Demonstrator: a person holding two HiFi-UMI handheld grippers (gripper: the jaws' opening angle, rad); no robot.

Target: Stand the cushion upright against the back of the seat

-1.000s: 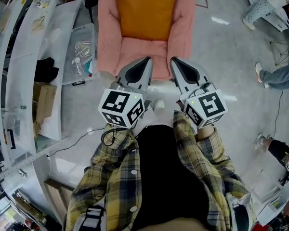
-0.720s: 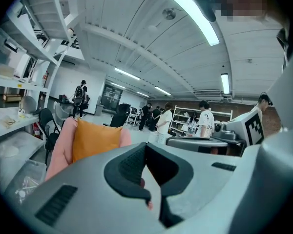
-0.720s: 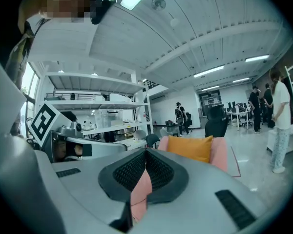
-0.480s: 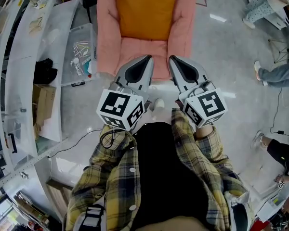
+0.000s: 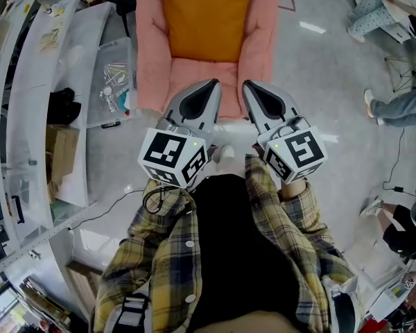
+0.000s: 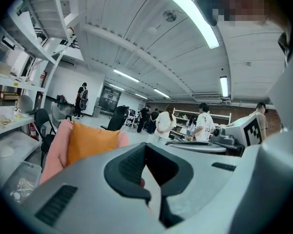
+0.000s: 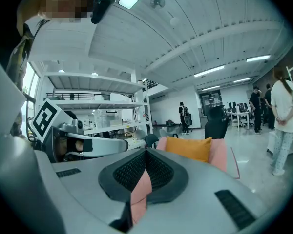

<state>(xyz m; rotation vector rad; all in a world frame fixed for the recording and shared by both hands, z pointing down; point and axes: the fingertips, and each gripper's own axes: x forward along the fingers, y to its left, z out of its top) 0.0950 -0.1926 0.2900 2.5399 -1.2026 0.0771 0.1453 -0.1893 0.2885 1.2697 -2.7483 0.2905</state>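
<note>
The orange cushion (image 5: 206, 16) stands upright against the back of the pink armchair (image 5: 151, 54), between its two armrests. My left gripper (image 5: 212, 86) and right gripper (image 5: 247, 86) hang side by side just before the front edge of the seat, pointing at it. Both are shut with nothing in them, clear of the cushion. In the left gripper view the cushion (image 6: 90, 143) shows over the closed left gripper (image 6: 145, 149). The right gripper view has the cushion (image 7: 188, 148) beyond the closed right gripper (image 7: 145, 152), with pink seat fabric showing through the slit.
A clear bin of hardware (image 5: 114, 71) sits on the floor left of the chair, beside white shelving (image 5: 28, 116) and a cardboard box (image 5: 61, 144). A black cable (image 5: 114, 201) runs across the floor. People's legs (image 5: 402, 106) are at the right.
Both grippers have drifted a little while staying shut and side by side. The cushion keeps its place on the chair.
</note>
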